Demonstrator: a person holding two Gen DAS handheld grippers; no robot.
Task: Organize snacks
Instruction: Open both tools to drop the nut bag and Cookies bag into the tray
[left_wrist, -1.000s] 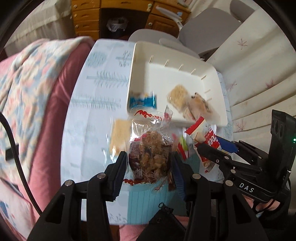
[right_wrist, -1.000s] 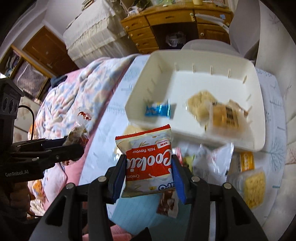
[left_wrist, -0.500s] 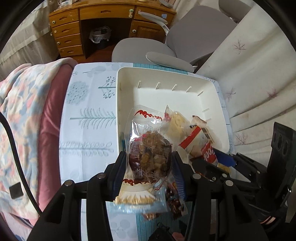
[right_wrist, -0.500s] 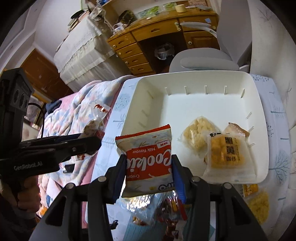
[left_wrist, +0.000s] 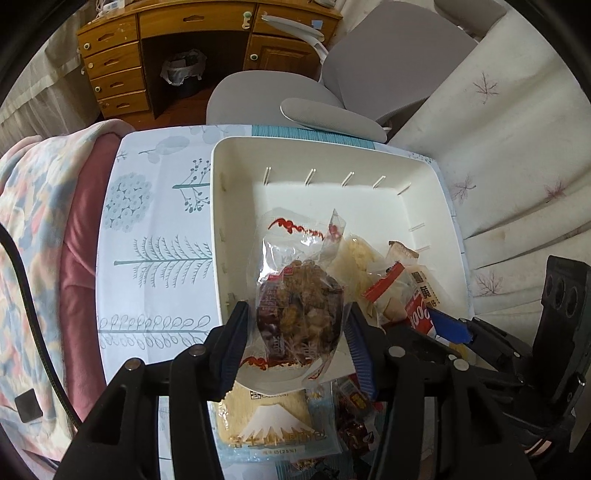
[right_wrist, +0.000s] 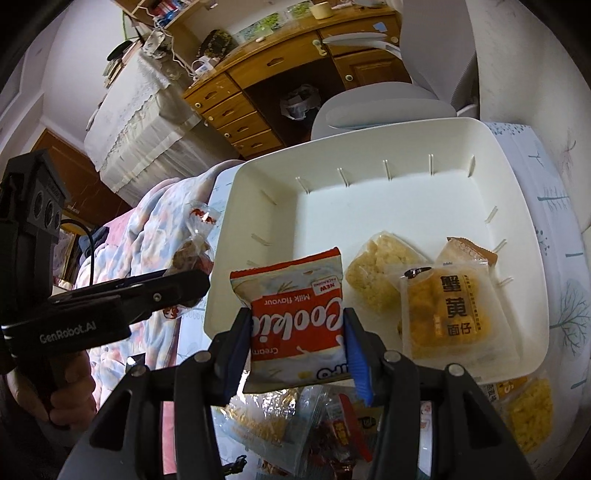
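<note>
Left tool (left_wrist: 295, 332), jaws just easing apart, grasps a clear brown-snack packet (left_wrist: 299, 314) over the white bin (left_wrist: 216, 221); right tool (right_wrist: 295, 343) grips a red cookie packet (right_wrist: 295, 325), lower centre

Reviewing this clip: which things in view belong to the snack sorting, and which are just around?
Job: white bin; cookie packet in right gripper; brown snack bag in left gripper; yellow cake packet.
Bystanders: wooden desk; grey chair; floral blanket.
</note>
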